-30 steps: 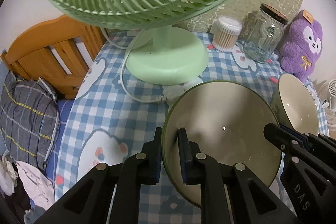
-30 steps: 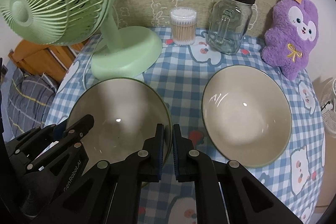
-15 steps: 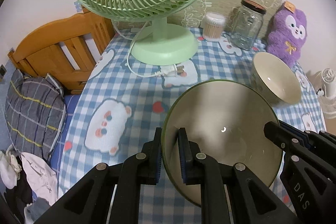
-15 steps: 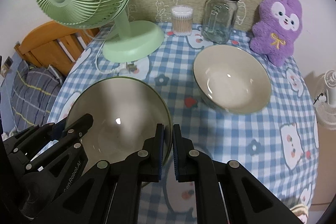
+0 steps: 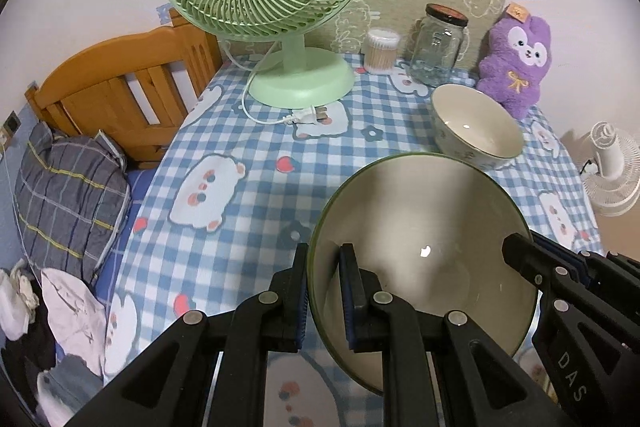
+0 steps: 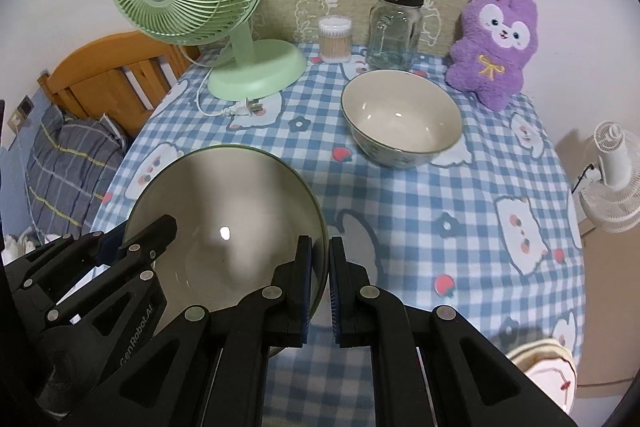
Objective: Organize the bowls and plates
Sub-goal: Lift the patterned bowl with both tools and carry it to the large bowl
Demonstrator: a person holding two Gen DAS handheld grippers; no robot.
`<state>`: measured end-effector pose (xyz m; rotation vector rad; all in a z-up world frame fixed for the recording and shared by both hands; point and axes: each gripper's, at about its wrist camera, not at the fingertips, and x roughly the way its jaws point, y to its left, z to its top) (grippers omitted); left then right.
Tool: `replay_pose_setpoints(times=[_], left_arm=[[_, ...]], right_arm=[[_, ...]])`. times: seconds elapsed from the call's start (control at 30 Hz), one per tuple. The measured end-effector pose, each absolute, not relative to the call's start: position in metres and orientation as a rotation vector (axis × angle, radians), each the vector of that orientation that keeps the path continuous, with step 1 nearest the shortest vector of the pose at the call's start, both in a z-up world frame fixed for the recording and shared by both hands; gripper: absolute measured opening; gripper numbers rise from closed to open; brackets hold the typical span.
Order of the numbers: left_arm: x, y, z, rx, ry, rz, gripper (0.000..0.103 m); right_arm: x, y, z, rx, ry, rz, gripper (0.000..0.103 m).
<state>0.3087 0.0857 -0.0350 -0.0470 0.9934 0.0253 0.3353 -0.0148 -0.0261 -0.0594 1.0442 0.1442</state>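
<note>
My left tool (image 5: 323,293) pinches the big bowl's (image 5: 420,239) rim at nine o'clock, and my right tool (image 6: 319,283) clamps the rim opposite, holding it above the surface (image 6: 400,203). I judge nesting comes next: carry it toward twelve o'clock, into the small bowl (image 6: 402,119).

Surface: round top covered by a blue-and-white checked cloth with animal prints

The surface (image 6: 400,211) carries a green desk fan (image 6: 256,75) at far left, its white cord and plug (image 6: 240,109) lying loose on the cloth beside the base. Along the far edge stand a cotton-swab container (image 6: 335,41) and, just beside it, a lidded glass jar (image 6: 394,27). A purple plush toy (image 6: 494,47) sits at far right. A cream bowl (image 6: 400,125) rests upright near the jar.
</note>
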Motion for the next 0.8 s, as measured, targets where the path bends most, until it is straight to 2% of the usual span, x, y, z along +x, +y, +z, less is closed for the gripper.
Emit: replay_pose_setpoints(times=[0.8], left_arm=[[0.235,0.063,-0.004,-0.043,0.93,0.018,0.011]], right_arm=[[0.257,-0.038,0.01,-0.058,1.008,0.153,0.01]])
